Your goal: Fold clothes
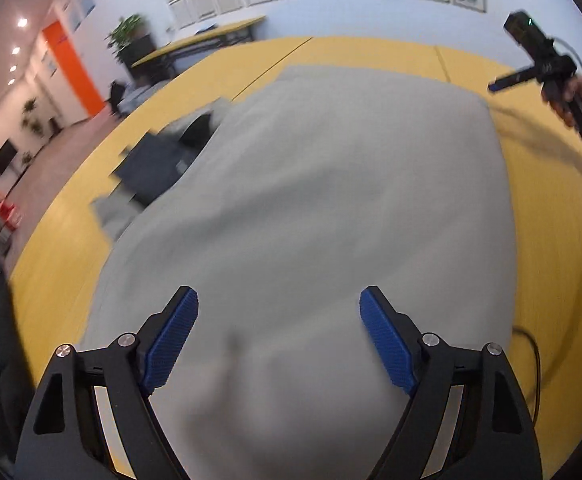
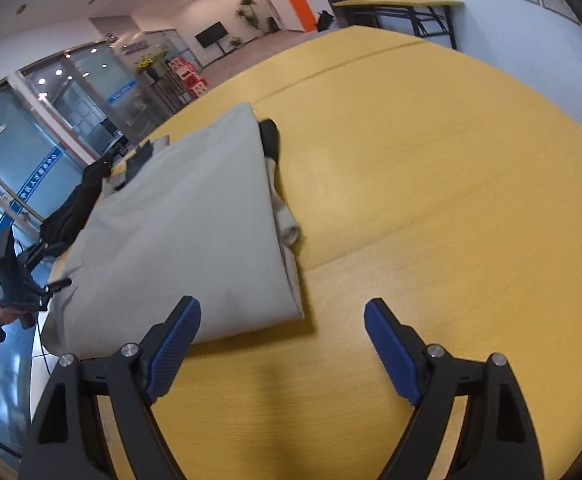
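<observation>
A light grey garment (image 1: 331, 200) lies spread and folded over on the yellow table (image 1: 371, 52). My left gripper (image 1: 279, 312) hovers above its near part, jaws wide apart and nothing between the blue pads (image 1: 175, 340). In the right wrist view the same grey garment (image 2: 179, 232) lies to the left, its folded edge running toward me. My right gripper (image 2: 281, 324) stands open over bare table (image 2: 451, 200) just off the garment's near corner, with nothing in it. The right gripper (image 1: 531, 72) also shows at the far right of the left wrist view, held in a hand.
Darker folded clothes (image 1: 159, 164) lie beside the grey garment at the table's left edge. A black garment (image 2: 75, 204) hangs at the far left edge. Another yellow table (image 2: 395, 2) stands by the wall. A cable (image 1: 535, 360) runs over the near right side.
</observation>
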The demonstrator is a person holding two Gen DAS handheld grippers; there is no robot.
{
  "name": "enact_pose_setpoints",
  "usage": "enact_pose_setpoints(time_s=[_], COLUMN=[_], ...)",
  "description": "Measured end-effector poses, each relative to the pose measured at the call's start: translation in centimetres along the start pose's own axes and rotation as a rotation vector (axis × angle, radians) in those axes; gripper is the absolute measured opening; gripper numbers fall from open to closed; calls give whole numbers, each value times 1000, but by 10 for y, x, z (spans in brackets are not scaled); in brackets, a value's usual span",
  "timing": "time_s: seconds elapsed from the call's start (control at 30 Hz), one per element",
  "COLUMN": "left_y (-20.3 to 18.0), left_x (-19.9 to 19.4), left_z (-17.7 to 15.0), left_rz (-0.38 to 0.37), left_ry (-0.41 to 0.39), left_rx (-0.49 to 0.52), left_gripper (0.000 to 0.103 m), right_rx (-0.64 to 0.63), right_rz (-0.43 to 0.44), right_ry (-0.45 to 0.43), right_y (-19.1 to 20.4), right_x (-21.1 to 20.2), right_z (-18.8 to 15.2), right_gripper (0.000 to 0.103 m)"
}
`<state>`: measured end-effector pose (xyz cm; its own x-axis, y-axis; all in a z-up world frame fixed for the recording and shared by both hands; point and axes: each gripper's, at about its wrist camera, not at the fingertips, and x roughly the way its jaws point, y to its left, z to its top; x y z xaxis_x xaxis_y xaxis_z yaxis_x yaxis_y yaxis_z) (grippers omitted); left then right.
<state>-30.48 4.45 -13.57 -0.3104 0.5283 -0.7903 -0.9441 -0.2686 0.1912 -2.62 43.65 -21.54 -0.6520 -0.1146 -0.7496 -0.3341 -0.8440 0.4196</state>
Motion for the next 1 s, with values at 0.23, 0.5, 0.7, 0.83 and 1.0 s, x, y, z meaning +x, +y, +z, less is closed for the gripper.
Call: enact_pose_setpoints(time_s=[0.23,0.5,0.7,0.83,1.0], left_y=[-5,-7,-8,-9,-30], left_x=[43,48,50,54,66], left_z=[9,-1,-4,-3,17], left_rz=[-73,-69,-54,-52,-57], left_ry=[16,-14,-30,-31,-33], left_rx=[77,39,18,-3,-39], left_gripper=[85,88,90,90,90], right_rx=[47,165,288,277,189], right_rz=[17,167,227,235,240], right_ry=[25,4,17,-82,-170], right_y=[13,22,22,34,55], right_x=[40,64,93,76,48], right_z=[-7,15,30,42,76], right_gripper=[88,86,22,5,4])
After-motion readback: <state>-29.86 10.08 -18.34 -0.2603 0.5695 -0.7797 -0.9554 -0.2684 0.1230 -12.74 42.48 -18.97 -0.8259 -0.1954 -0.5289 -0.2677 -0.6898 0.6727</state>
